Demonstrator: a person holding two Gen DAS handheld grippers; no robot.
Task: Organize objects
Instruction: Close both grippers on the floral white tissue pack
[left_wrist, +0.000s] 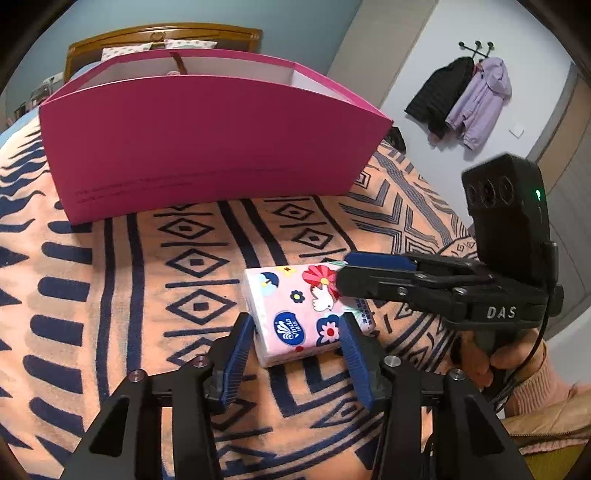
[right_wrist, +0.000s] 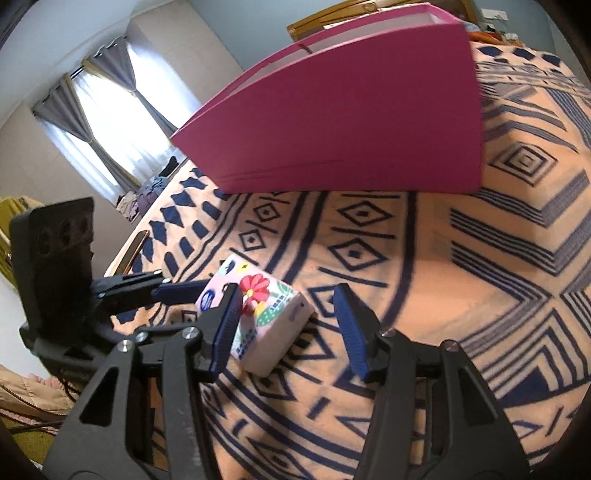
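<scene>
We see the left gripper spread apart, straddling the tissue pack. The right gripper also stands apart at the pack, which lies on the blanket near the pink box.

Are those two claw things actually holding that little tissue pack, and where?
Neither grips it yet. The tissue pack lies on the blanket; the left gripper straddles its near end, open, and the right gripper is open around it too.

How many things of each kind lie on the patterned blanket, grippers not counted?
Tissue pack: 1
Pink box: 1
Total: 2
</scene>
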